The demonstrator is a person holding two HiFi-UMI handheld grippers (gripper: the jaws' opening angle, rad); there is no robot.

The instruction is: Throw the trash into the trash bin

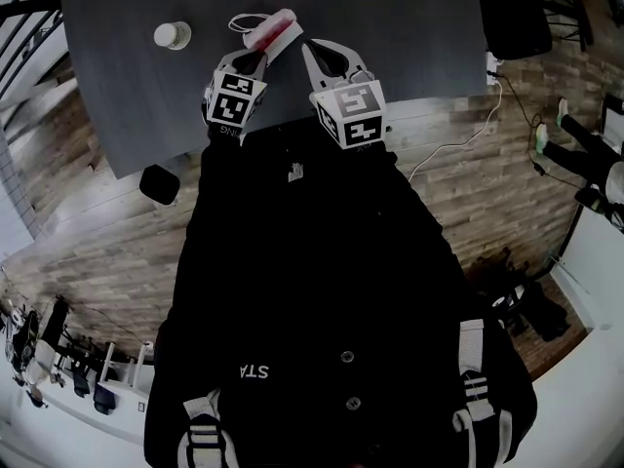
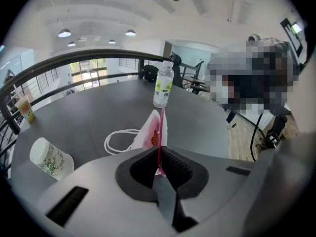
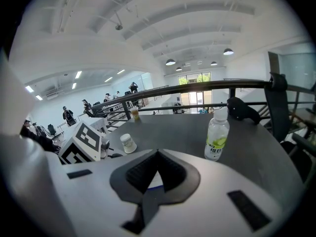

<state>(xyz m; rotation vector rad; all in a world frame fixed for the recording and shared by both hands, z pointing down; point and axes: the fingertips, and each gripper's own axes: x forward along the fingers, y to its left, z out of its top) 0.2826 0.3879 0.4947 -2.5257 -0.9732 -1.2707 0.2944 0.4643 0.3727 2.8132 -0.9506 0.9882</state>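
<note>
Dark jacket [image 1: 322,291] fills the lower two thirds of the head view; both grippers sit above it at the near edge of the grey worktop [image 1: 409,27]. Left gripper [image 1: 252,61]: jaws clenched on the thin pink edge of the trash, a flat pink-and-white piece that looks like a face mask [image 1: 273,30]. It stands edge-on between the pads, and its white loop [image 2: 116,137] lies slack on the worktop to the left. Only the near margin is pinched; the rest sticks out past the tips. Right gripper [image 1: 327,58]: jaws together, just right of the left one. A pale patch with a blue edge shows behind its tips; cannot tell what it is. Paper cup [image 1: 173,35] stands at upper left, apart from the mask. A clear bottle [image 2: 163,85] stands upright beyond the mask, in line with the left jaws. No trash bin in any view. A dark rounded object [image 1: 159,183] sits on the floor below the worktop's left edge; unclear what it is. Judged stage: trash gripped, lift and carry not yet begun. Risks: the narrow hold could let the limp mask slide out on a quick swing. The trailing loop could catch the worktop edge and tug it free. Pushing forward could tip the bottle. With the two grippers so close, turning away could knock them together.
</note>
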